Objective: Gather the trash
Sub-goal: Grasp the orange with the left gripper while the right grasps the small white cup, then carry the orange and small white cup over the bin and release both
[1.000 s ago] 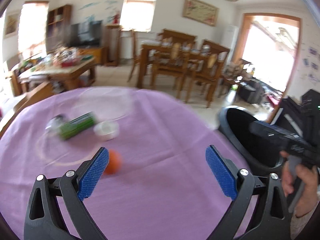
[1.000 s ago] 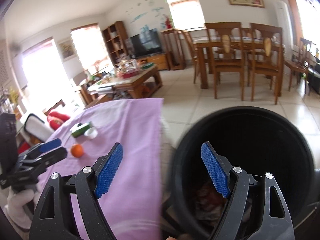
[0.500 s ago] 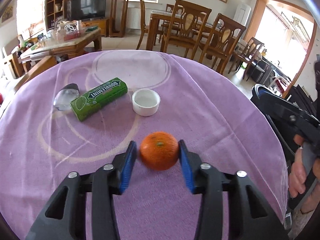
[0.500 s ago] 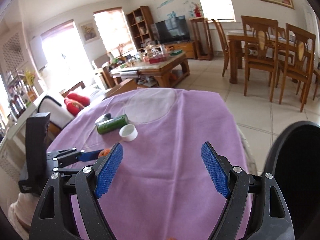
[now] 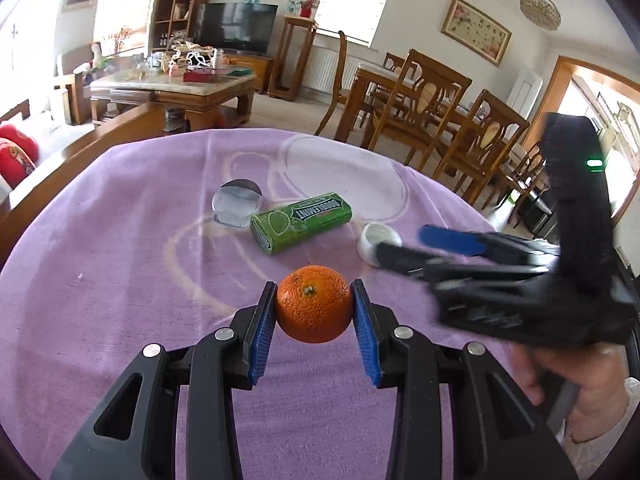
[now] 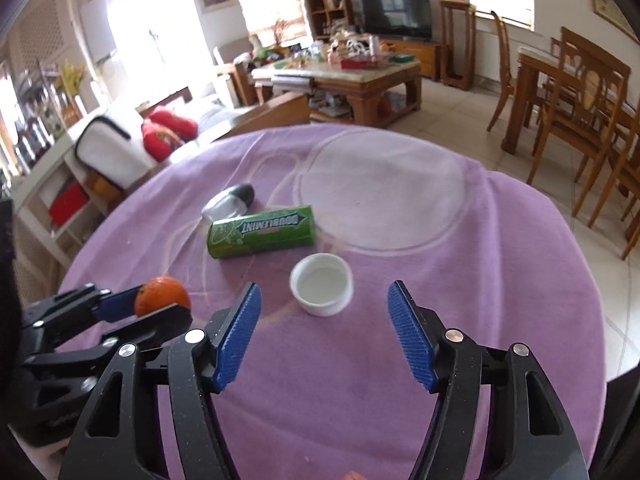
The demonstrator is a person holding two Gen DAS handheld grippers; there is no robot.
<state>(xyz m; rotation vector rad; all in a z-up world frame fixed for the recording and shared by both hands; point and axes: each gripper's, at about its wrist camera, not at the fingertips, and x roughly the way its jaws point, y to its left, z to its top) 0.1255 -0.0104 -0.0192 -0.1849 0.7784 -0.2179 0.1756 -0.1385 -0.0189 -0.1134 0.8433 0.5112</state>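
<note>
My left gripper [image 5: 314, 304] is shut on an orange [image 5: 314, 303] over the purple tablecloth [image 5: 120, 280]; the orange also shows in the right wrist view [image 6: 162, 295]. My right gripper [image 6: 324, 320] is open and empty, its blue pads on either side of a white cap [image 6: 322, 283], just short of it. In the left wrist view the right gripper [image 5: 404, 246] reaches in from the right, next to the white cap [image 5: 378, 238]. A green Doublemint gum pack [image 6: 261, 231] and a small clear bottle with a black cap [image 6: 230, 201] lie beyond.
The round table [image 6: 520, 320] drops off to tiled floor on the right. A dark bin edge [image 6: 624, 380] shows at the far right. Wooden dining chairs [image 5: 420, 112] and a coffee table [image 5: 172, 88] stand behind.
My left gripper closed on the orange and holds it. My right gripper swung from the black bin back over the table to the white cap.
</note>
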